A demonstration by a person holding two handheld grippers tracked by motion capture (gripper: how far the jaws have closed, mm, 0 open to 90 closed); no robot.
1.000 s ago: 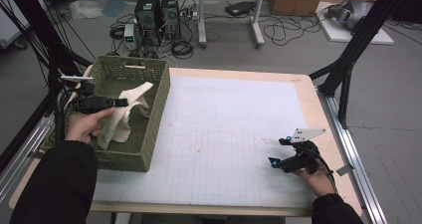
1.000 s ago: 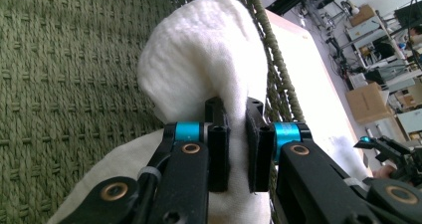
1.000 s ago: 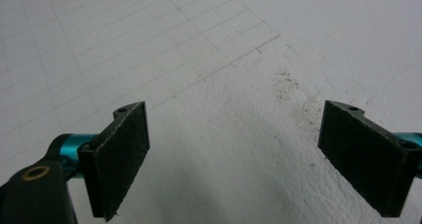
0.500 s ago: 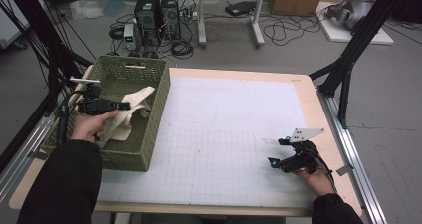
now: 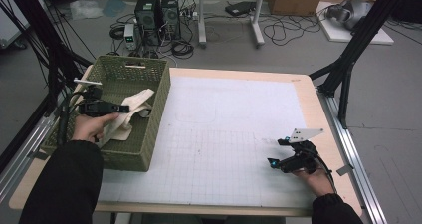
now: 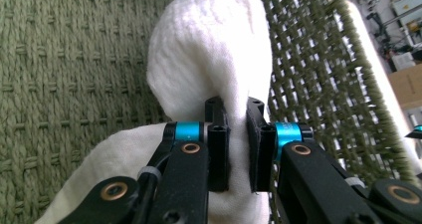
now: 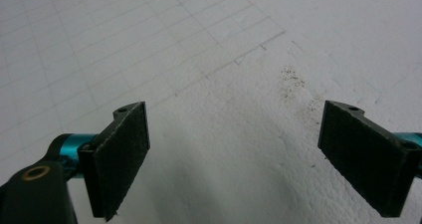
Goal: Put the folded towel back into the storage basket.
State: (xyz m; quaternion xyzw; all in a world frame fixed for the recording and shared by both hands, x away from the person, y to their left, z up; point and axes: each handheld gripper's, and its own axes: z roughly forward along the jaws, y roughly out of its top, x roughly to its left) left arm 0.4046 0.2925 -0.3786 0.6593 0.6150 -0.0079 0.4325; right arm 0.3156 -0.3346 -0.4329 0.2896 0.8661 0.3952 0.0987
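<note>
Seen from above, the left gripper sits inside the green woven basket at the table's left edge, its 2 jaws pinched on a fold of white cloth. Compared with 1 second ago, the cloth hangs slightly lower in the basket. The right gripper rests unmoved on the white mat, jaws spread wide, holding nothing.
</note>
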